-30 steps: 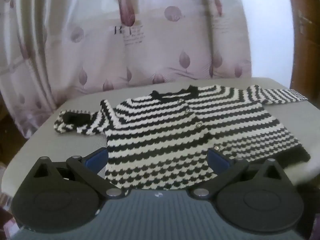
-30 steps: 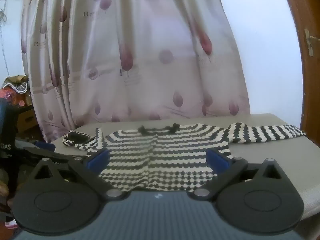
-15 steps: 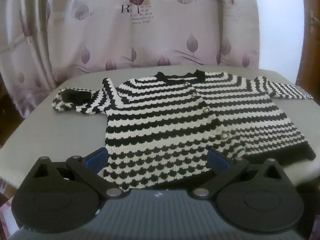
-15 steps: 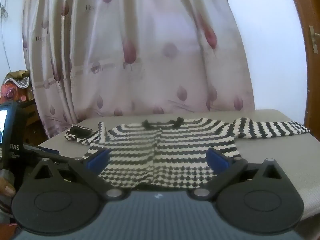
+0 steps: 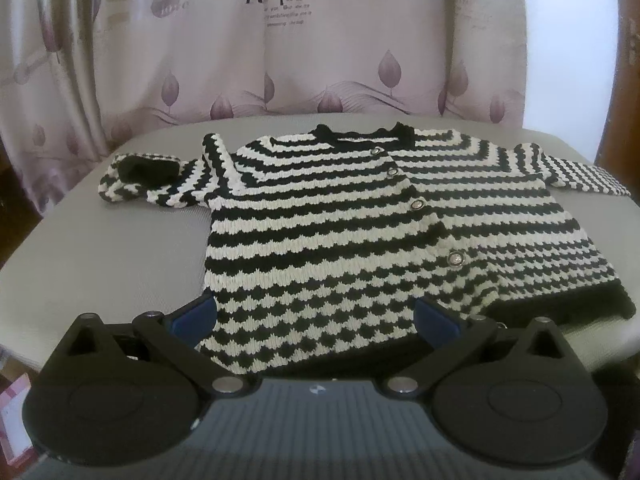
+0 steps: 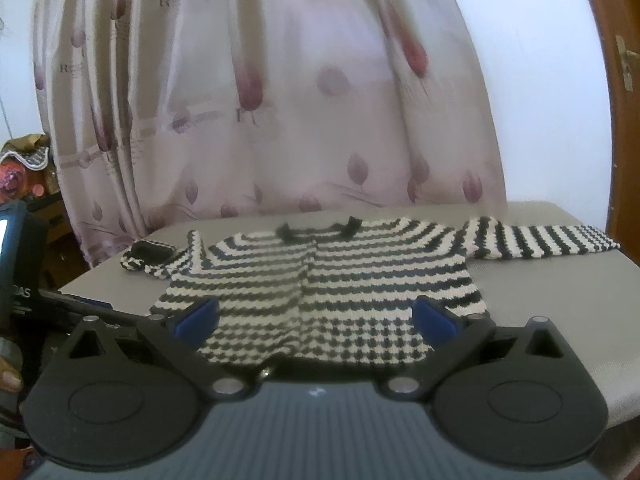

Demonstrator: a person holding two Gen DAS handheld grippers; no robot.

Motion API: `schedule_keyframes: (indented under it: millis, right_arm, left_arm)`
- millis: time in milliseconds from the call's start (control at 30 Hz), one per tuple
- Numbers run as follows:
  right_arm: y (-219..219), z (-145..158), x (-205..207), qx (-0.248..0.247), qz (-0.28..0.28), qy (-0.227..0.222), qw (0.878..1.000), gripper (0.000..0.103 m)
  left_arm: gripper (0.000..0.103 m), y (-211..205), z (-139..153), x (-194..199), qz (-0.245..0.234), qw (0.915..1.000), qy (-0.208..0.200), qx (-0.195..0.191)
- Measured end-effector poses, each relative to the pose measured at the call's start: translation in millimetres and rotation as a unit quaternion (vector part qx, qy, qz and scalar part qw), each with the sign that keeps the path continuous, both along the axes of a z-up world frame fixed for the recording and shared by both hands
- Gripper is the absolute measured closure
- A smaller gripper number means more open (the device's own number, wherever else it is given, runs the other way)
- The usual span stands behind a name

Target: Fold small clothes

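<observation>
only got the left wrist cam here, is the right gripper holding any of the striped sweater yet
Observer: No. The right gripper is open, jaws wide apart with nothing between them. It points at the hem of the black-and-white striped knitted sweater, which lies on the grey table.
Operator: the long sleeve on the right runs off my frame, where does it end
Observer: The sleeve lies straight and flat, and its cuff end stops on the table, close to the right edge.
Operator: anything left of the table
Observer: A dark device with a lit screen stands just off the table's left side.
</observation>
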State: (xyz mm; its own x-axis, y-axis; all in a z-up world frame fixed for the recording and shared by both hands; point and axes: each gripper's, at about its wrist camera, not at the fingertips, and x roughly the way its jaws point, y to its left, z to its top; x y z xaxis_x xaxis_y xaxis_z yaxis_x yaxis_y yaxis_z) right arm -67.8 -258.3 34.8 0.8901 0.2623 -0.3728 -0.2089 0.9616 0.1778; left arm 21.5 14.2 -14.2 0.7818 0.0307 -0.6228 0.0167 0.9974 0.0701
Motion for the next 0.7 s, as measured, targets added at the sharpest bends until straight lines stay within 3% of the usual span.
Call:
schedule_keyframes:
  millis: [300, 467, 700]
  right_arm:
    - [-2, -3, 19, -0.010, -0.015, 0.027, 0.999, 0.000]
    - [2, -7, 37, -0.037, -0.022, 0.053, 0.998, 0.000]
    - [-2, -16, 54, -0.037, -0.043, 0.082, 0.995, 0.000]
  left_arm:
    - [0.000, 10, -6, 10, 0.021, 0.9997, 0.010, -0.008]
    - [0.000, 15, -9, 12, 0.016, 0.9998, 0.003, -0.010]
    - [0.000, 14, -13, 14, 0.006, 1.0000, 0.001, 0.000]
